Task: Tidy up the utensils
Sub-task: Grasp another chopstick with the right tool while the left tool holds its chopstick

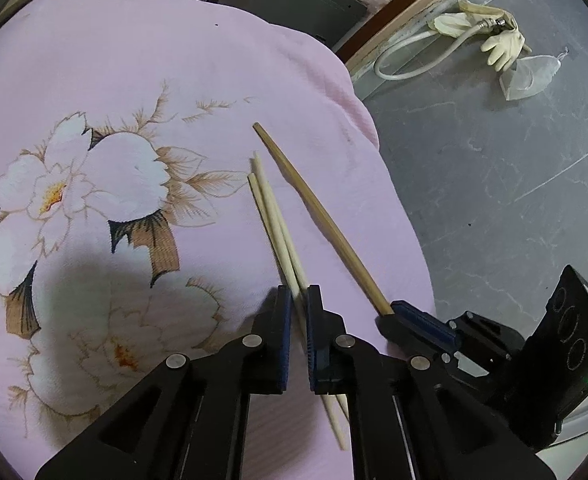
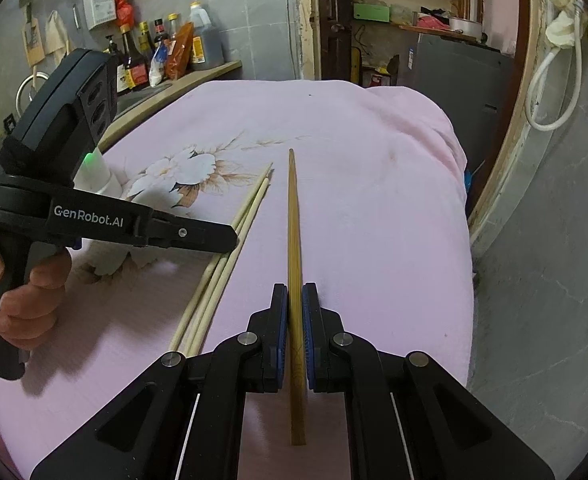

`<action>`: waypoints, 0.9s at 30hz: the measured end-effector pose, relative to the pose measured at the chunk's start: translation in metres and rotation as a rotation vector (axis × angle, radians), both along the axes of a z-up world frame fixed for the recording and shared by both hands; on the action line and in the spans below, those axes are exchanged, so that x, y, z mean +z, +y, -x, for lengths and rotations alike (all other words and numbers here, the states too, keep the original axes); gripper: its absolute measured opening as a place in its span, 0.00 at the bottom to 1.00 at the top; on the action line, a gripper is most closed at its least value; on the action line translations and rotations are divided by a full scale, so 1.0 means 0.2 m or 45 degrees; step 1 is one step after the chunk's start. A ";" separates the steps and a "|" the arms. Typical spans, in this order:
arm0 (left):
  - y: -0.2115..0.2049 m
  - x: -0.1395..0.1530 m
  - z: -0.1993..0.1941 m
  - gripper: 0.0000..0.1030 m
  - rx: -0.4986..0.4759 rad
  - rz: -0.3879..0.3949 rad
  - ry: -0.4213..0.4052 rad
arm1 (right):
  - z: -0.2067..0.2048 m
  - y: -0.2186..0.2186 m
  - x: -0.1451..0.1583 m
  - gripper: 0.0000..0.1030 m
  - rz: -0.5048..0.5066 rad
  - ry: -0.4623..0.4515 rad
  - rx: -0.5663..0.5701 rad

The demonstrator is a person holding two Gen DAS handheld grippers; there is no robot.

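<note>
Pale wooden chopsticks lie together on the pink flowered cloth. My left gripper is shut on them near their middle; they also show in the right wrist view under the left gripper's fingers. A darker brown chopstick runs straight ahead. My right gripper is shut on it, with its thick end sticking back between the jaws. In the left wrist view the brown chopstick lies to the right of the pale ones, held by the right gripper.
The cloth covers a rounded table that drops off to the right onto a grey floor. A white hose and gloves lie on the floor. A shelf with sauce bottles stands behind left. A white object sits on the cloth near the left gripper.
</note>
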State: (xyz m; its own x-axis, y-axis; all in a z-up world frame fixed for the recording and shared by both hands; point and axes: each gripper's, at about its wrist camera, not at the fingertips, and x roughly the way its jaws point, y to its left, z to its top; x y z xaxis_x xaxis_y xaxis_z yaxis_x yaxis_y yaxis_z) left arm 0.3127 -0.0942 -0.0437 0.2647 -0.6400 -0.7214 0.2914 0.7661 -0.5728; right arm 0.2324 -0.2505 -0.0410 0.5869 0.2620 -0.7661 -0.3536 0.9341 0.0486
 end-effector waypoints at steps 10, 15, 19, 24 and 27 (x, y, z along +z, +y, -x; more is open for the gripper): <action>0.14 0.04 0.13 0.02 0.014 -0.097 -0.016 | 0.05 0.00 0.01 0.05 -0.006 0.021 0.015; 0.21 0.06 0.21 0.02 0.037 -0.184 -0.056 | -0.01 0.05 0.01 0.06 0.020 0.042 0.038; 0.18 0.07 0.22 0.03 0.000 -0.249 -0.085 | -0.15 0.13 -0.01 0.08 0.044 0.102 0.071; 0.11 0.08 0.20 0.04 -0.073 -0.355 -0.109 | -0.30 0.19 -0.02 0.13 0.071 0.157 0.083; 0.07 0.07 0.16 0.04 -0.100 -0.375 -0.088 | -0.37 0.21 -0.03 0.16 0.054 0.196 0.075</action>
State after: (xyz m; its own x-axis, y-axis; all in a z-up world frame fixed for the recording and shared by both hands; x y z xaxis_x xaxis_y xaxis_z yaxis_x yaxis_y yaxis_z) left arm 0.2800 -0.0796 -0.0299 0.2777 -0.4264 -0.8608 0.3872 0.8698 -0.3059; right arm 0.3064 -0.2087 -0.0465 0.4463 0.2579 -0.8569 -0.3989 0.9145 0.0675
